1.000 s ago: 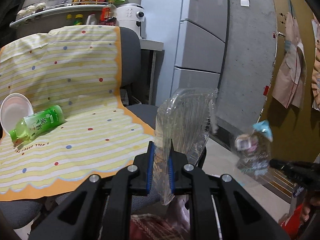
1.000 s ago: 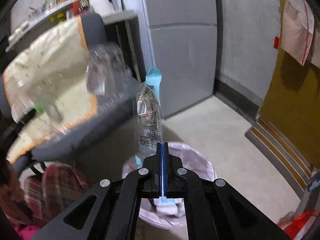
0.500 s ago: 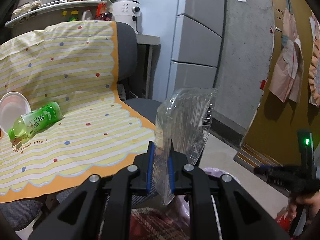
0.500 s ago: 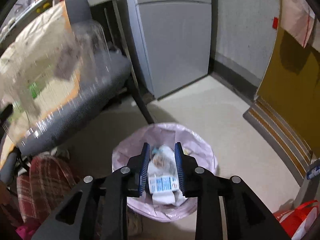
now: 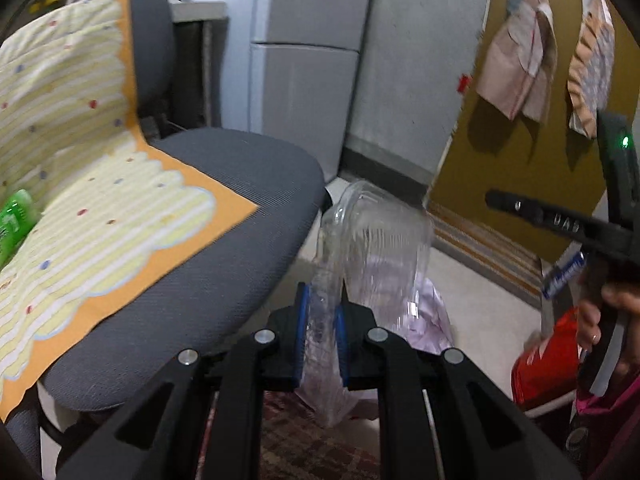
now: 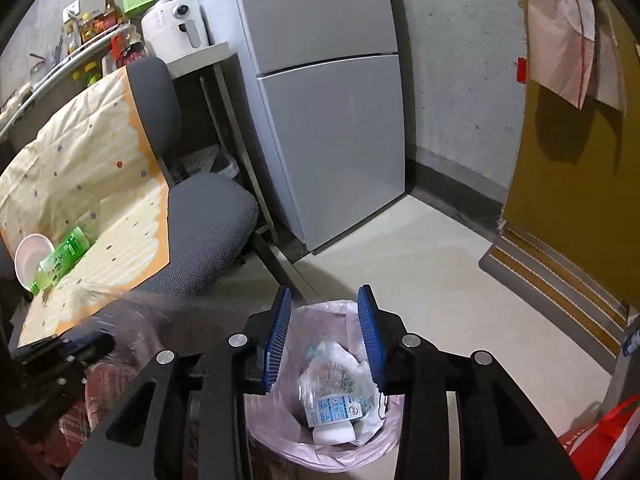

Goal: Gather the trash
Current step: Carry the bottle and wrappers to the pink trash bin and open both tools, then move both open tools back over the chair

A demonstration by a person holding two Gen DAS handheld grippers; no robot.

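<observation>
Filling most of the left side of both views, the grey office chair carries a striped yellow cloth, and a green bottle and a white bowl are on it, not yet collected. On the floor beside the chair stands the bin with its pink liner, holding wrappers and a carton. The right gripper hangs directly above that bin with its blue pads spread wide and nothing between them. The left gripper is clamped on the edge of a clear plastic container, tilted toward what looks like the pink liner, though blur makes their exact alignment hard to judge. The risk is a miss: the container is light, wide and held only by a thin rim, so letting go off-centre could send it onto the liner's edge or the floor. It may also bridge the opening rather than drop in, or bump the right gripper overhead.
</observation>
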